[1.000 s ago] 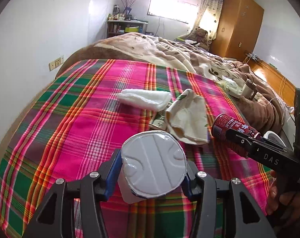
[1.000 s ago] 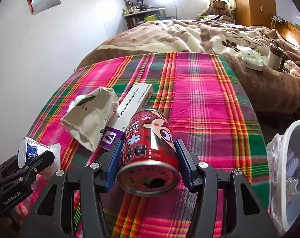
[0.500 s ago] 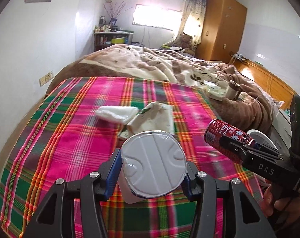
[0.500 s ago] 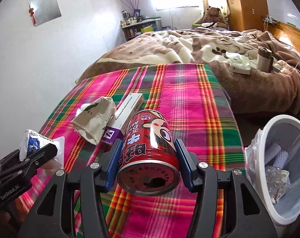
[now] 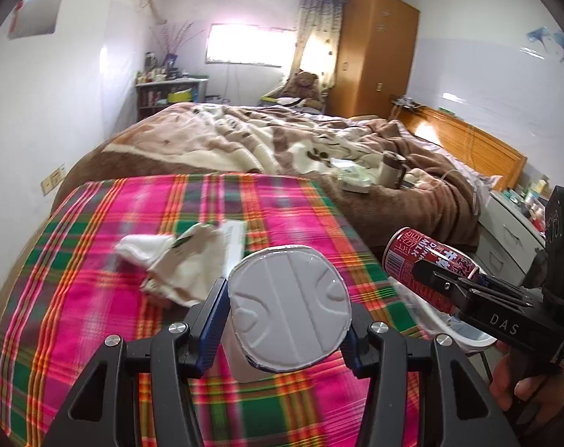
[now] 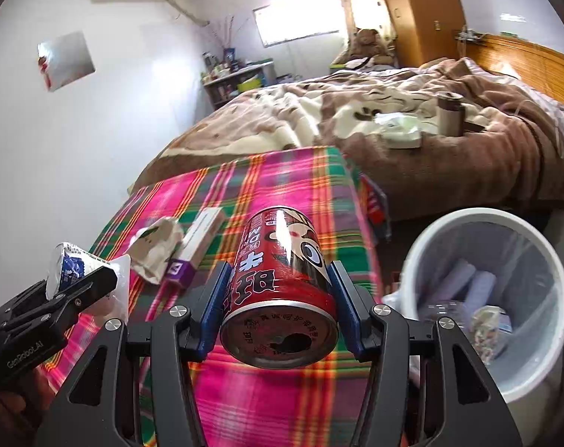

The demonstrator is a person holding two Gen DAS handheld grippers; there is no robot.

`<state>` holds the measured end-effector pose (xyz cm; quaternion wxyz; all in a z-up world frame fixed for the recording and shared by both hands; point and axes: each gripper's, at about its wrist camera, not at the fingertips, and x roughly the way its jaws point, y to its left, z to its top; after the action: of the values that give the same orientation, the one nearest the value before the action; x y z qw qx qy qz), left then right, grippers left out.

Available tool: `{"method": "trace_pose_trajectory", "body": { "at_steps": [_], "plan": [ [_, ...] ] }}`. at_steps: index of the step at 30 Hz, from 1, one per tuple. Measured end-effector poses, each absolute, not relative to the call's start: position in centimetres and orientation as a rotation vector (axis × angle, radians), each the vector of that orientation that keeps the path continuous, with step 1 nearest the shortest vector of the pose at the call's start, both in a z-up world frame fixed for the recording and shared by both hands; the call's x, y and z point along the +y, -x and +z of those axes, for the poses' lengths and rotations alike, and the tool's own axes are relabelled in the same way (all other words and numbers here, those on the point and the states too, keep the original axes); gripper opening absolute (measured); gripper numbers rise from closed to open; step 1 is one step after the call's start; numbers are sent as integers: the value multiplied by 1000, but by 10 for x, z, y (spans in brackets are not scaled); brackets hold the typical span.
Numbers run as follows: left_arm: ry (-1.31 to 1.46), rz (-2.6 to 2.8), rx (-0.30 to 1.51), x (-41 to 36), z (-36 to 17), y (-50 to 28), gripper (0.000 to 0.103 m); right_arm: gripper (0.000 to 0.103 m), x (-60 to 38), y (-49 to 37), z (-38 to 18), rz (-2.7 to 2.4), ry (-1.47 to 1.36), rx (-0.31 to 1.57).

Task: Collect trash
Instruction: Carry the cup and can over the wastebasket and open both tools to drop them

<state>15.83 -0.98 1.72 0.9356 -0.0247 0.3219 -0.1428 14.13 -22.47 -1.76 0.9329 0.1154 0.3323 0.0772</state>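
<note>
Trash is held in both grippers above a plaid blanket. Left gripper fingers are closed partway on a foil-lidded cup. Right gripper fingers clamp a red can. A white bin with rubbish inside sits at three o'clock of the can. A crumpled bag and box lie on the blanket at ten o'clock.

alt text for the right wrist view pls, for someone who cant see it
The right gripper clamps a red drink can by its sides above a pink and green plaid blanket, beside a white round waste bin already holding trash. At left, the left gripper holds a blue and white cup; crumpled paper and a small box lie on the blanket.
</note>
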Motion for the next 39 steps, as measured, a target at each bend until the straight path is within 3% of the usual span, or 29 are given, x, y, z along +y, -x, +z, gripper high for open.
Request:
{"method": "trace_pose_trajectory", "body": {
  "at_steps": [18,39],
  "plan": [
    [-35,-533,628,-140,34,-161,53,54,-328,-112,-14,-58,-329,626],
    [-104,-698,711,-252,-1,-181,53,54,-400,-113,-46,-224,-347,717]
  ]
}}
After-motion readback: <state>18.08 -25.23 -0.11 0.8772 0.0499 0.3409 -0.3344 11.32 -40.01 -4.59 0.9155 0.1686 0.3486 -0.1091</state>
